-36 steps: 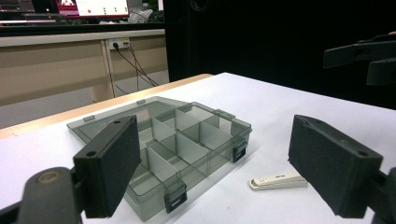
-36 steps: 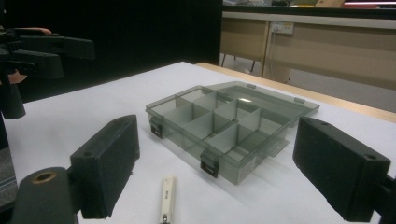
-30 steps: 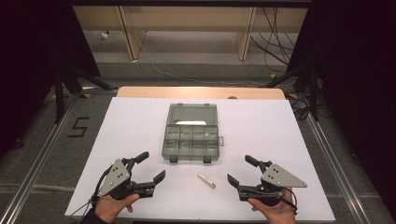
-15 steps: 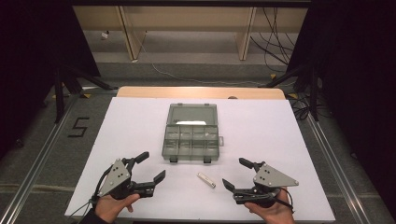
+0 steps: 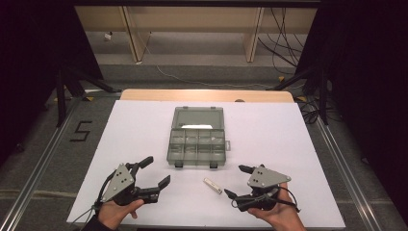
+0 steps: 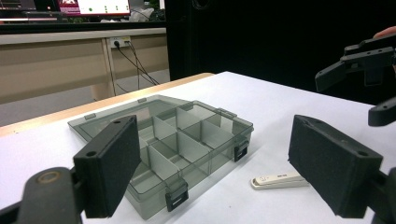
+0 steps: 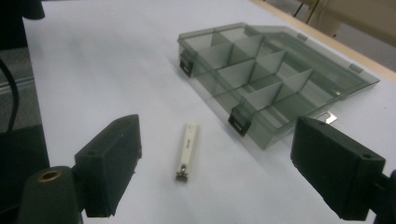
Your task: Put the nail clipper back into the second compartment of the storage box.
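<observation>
A smoky grey compartment box (image 5: 197, 145) lies open in the middle of the white table, its lid (image 5: 198, 117) flat behind it and its cells looking empty. A small white stick-shaped object (image 5: 212, 185) lies just in front of the box. My left gripper (image 5: 156, 171) rests open at the front left, angled toward the box (image 6: 187, 140), with the white object (image 6: 279, 180) low at its right. My right gripper (image 5: 235, 181) stands open just right of the white object. In the right gripper view that object (image 7: 187, 150) lies between and ahead of the pads (image 7: 109, 163), beside the box (image 7: 261, 79).
The white tabletop (image 5: 134, 130) ends in a wooden strip (image 5: 207, 95) at the far side. Black stand legs (image 5: 67, 84) and cables (image 5: 192, 79) lie on the floor beyond, and a "5" mark (image 5: 81, 131) is on the floor at the left. The right gripper (image 6: 359, 70) shows at upper right in the left gripper view.
My right gripper has shifted left, closer to the white object. The left gripper, the box and the white object have stayed put.
</observation>
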